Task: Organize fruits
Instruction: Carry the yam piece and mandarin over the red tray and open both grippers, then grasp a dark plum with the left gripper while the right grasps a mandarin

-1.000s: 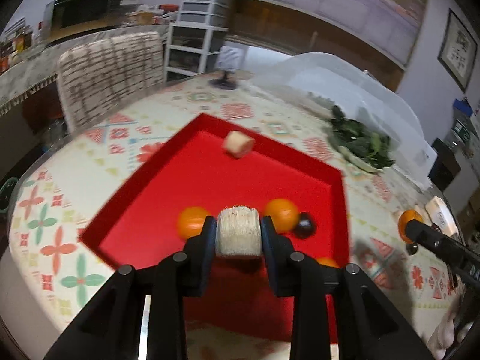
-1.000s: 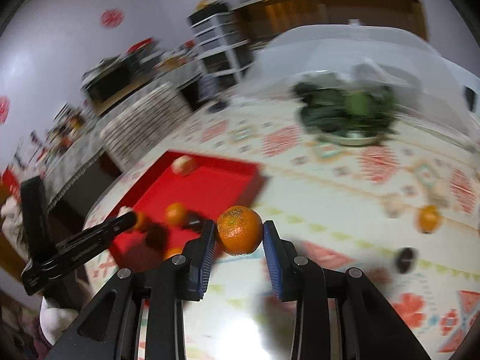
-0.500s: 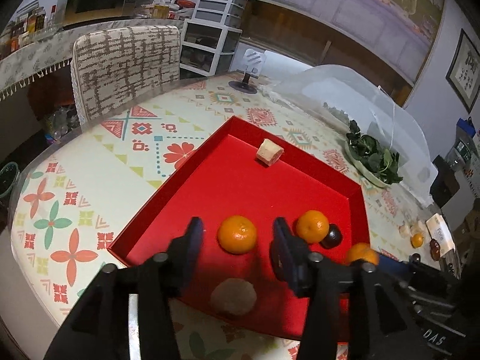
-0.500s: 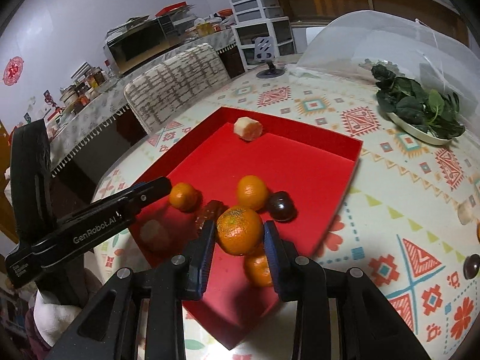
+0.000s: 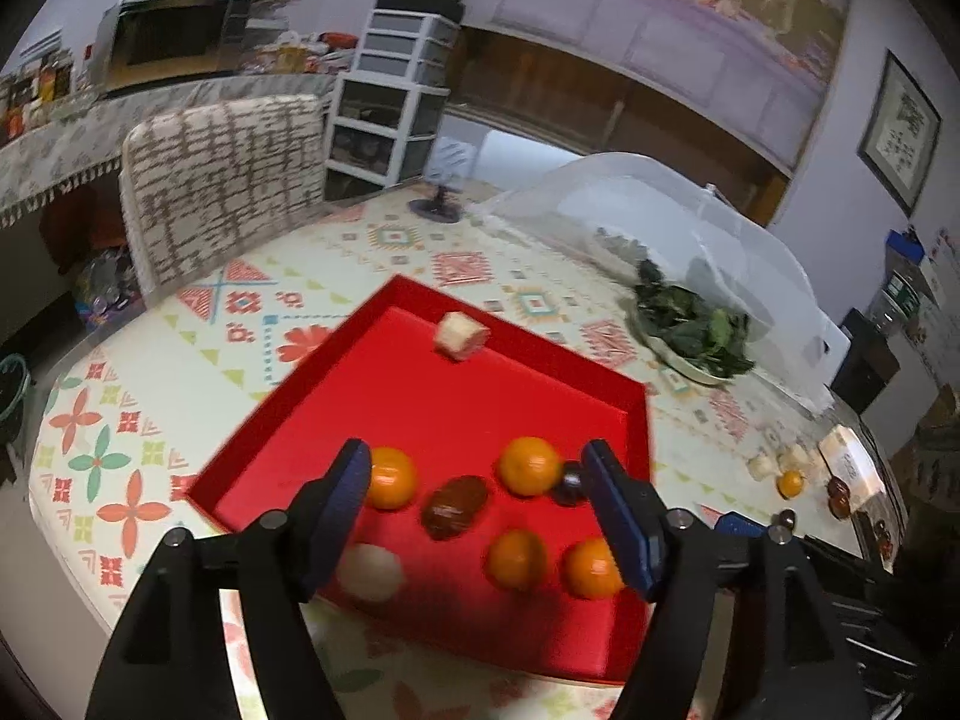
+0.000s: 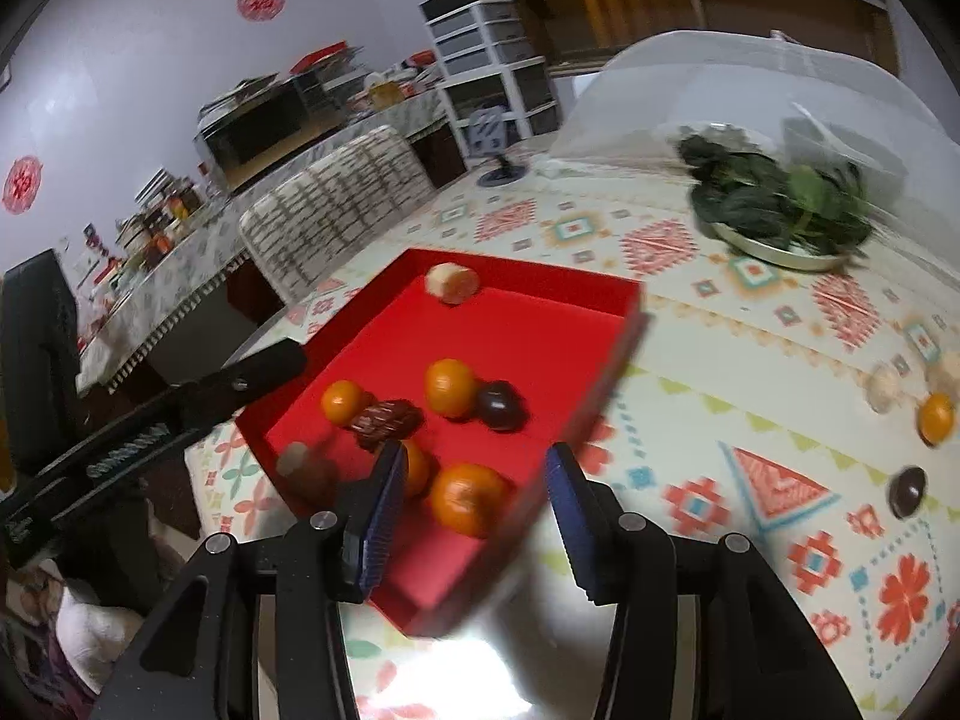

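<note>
Left wrist view: the left gripper (image 5: 474, 516) hangs over the near end of the red tray (image 5: 420, 294). Its fingers have just been opening and stand wide apart, with nothing between them. A pale chunk (image 5: 369, 564) lies in the tray's near corner. Four oranges, among them one (image 5: 390, 477) beside the left finger, a brown date (image 5: 453, 501) and a dark fruit sit loosely grouped on the tray floor.

Right wrist view: the right gripper (image 6: 474, 516) has also just been opening; its fingers are apart and clear of the orange (image 6: 465, 498) lying on the tray below. Blur makes it hard to say whether that orange has settled.

Judgement: the release looks done on both sides. Lift straight up before swinging away, so no finger knocks fruit or the tray wall. More fruit waits on the tabletop (image 6: 750, 372) to the right, including an orange (image 6: 936, 417) and a dark fruit (image 6: 906, 489); the way there is open, well clear of the plate of greens (image 6: 780, 252).
</note>
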`<action>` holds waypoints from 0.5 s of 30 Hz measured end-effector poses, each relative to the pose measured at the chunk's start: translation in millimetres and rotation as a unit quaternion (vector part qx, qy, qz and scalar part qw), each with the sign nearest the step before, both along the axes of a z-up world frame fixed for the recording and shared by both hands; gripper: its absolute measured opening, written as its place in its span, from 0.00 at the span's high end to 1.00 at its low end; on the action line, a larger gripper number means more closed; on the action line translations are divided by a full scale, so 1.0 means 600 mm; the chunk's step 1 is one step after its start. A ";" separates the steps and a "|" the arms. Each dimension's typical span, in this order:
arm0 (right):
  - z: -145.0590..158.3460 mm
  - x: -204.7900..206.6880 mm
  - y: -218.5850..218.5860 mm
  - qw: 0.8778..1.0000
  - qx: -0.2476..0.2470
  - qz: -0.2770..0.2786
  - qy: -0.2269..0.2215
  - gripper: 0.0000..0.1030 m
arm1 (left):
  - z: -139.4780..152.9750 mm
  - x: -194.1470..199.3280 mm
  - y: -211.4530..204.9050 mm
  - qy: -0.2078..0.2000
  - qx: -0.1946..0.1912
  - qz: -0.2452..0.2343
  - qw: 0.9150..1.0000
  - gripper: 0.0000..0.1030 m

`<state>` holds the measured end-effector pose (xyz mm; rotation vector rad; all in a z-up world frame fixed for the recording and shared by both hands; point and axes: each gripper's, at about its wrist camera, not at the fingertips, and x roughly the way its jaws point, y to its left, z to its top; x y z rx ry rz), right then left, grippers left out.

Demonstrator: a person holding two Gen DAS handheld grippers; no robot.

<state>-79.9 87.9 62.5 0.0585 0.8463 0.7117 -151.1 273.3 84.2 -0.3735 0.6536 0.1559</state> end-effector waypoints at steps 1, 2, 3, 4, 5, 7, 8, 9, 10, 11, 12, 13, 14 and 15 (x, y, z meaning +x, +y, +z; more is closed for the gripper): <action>0.000 0.000 -0.009 1.000 0.000 -0.005 0.000 0.49 | 0.003 0.001 -0.010 -0.001 0.002 -0.006 1.000 0.27; -0.002 0.002 -0.027 1.000 0.001 -0.016 0.002 0.49 | 0.006 0.002 -0.024 -0.003 0.005 -0.016 1.000 0.27; -0.003 0.003 -0.039 1.000 0.003 -0.023 0.004 0.49 | 0.009 0.004 -0.036 -0.003 0.008 -0.024 1.000 0.27; -0.005 0.005 -0.057 0.999 0.004 -0.033 0.006 0.49 | 0.012 0.008 -0.057 -0.003 0.011 -0.039 0.999 0.27; -0.006 0.006 -0.073 0.999 0.006 -0.042 0.008 0.49 | 0.013 0.009 -0.066 -0.003 0.013 -0.046 0.999 0.27; -0.007 0.008 -0.102 0.998 0.011 -0.057 0.011 0.49 | 0.016 0.015 -0.099 -0.002 0.020 -0.068 0.997 0.27; -0.008 0.010 -0.123 0.998 0.014 -0.068 0.012 0.49 | 0.017 0.018 -0.111 -0.001 0.021 -0.077 0.997 0.27; -0.008 0.011 -0.133 0.997 0.015 -0.073 0.012 0.49 | 0.018 0.020 -0.125 -0.001 0.022 -0.087 0.996 0.27; -0.008 0.013 -0.149 0.997 0.016 -0.081 0.012 0.49 | 0.018 0.023 -0.140 0.001 0.024 -0.097 0.995 0.27; -0.009 0.014 -0.167 0.996 0.016 -0.089 0.012 0.49 | 0.017 0.025 -0.151 0.002 0.026 -0.104 0.994 0.26; -0.009 0.016 -0.185 0.995 0.016 -0.098 0.012 0.49 | 0.016 0.027 -0.163 0.004 0.029 -0.110 0.994 0.26; -0.009 0.017 -0.196 0.995 0.016 -0.103 0.012 0.49 | 0.015 0.030 -0.175 0.007 0.032 -0.116 0.993 0.25; -0.010 0.019 -0.215 0.994 0.015 -0.112 0.013 0.49 | 0.013 0.032 -0.187 0.011 0.035 -0.121 0.992 0.25; -0.010 0.021 -0.231 0.993 0.013 -0.120 0.013 0.49 | 0.011 0.034 -0.196 0.014 0.039 -0.125 0.991 0.25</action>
